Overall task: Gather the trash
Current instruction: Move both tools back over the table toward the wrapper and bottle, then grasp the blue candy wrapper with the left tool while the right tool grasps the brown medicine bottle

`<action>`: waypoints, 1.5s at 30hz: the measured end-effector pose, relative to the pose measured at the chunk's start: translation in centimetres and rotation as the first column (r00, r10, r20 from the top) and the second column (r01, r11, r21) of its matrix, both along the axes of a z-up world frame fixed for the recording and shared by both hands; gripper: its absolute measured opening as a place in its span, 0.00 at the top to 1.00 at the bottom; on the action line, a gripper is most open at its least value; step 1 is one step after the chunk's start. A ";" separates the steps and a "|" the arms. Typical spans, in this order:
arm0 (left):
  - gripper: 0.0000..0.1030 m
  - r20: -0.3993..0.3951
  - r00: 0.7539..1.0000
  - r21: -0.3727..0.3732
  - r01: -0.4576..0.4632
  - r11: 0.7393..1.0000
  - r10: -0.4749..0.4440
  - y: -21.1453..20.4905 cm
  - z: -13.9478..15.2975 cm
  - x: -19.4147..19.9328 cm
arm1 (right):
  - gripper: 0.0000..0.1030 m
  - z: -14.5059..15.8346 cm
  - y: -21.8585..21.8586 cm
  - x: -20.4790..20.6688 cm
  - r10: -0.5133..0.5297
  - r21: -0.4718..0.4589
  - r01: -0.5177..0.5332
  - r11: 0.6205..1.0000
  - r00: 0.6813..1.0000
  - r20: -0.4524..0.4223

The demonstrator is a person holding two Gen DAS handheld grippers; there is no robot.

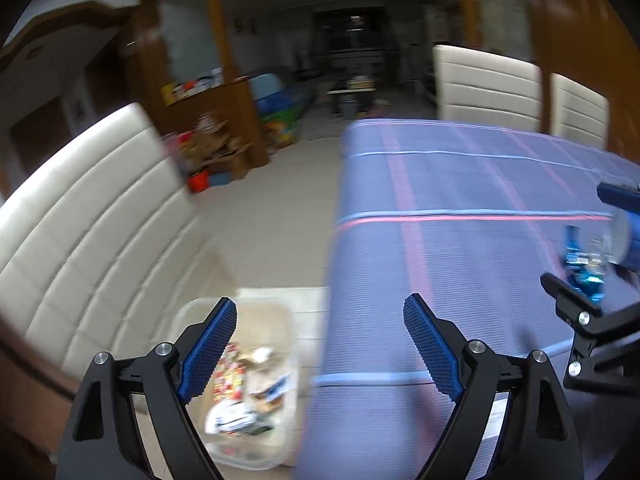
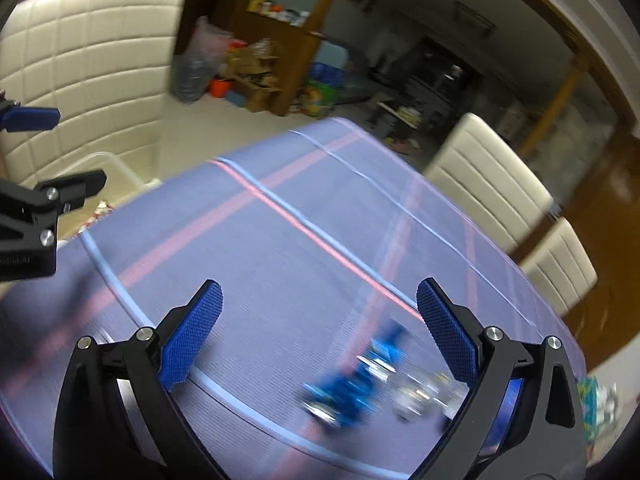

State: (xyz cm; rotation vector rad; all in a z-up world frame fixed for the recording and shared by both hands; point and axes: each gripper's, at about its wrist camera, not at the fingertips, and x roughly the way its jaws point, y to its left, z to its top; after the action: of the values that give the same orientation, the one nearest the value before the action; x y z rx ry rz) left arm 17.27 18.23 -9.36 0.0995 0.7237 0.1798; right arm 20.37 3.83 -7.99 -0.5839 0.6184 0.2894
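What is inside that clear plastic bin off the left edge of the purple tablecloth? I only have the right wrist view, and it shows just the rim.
Observer: The clear plastic bin stands on the floor beside the purple-clothed table. It holds red-and-yellow wrappers and a crumpled white packet.
Operator: Is the left tool carrying anything?
Observer: No. It is open, its blue pads wide apart with nothing between them.
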 end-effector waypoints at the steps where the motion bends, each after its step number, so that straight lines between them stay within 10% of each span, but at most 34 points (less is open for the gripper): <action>1: 0.19 -0.004 0.999 -0.016 0.039 0.999 -0.039 -1.8 0.0 0.3 | 0.06 0.1 -1.4 -0.2 -0.020 0.000 0.020 1.000 1.000 0.010; 19: 0.19 -0.077 0.947 -0.059 0.309 0.949 -0.313 -18.3 -2.2 2.2 | 0.07 -1.6 -20.4 -3.8 -0.338 0.055 0.336 0.940 0.940 0.040; 30: 0.19 -0.122 0.942 -0.039 0.311 0.950 -0.313 -20.0 -3.4 4.3 | 0.52 -4.6 -24.9 0.6 -0.372 0.251 0.428 0.868 0.896 -0.243; 36: 0.19 -0.120 0.942 -0.080 0.306 0.949 -0.314 -19.6 -3.7 4.6 | 0.55 -5.2 -25.9 1.1 -0.356 0.319 0.449 0.834 0.881 -0.311; 41: 0.67 -0.127 0.933 -0.126 0.322 0.938 -0.337 -19.4 -3.7 4.2 | 0.55 -5.2 -26.2 0.4 -0.362 0.353 0.460 0.815 0.879 -0.310; 45: 0.71 -0.094 0.929 -0.133 0.343 0.930 -0.357 -19.4 -3.1 3.3 | 0.55 -4.7 -25.8 -0.4 -0.374 0.352 0.464 0.813 0.879 -0.295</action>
State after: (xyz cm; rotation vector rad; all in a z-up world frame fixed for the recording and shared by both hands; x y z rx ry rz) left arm 20.60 -1.16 -12.48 0.1294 0.8193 -0.2123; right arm 19.98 -22.00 -12.66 0.0083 0.8485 0.0536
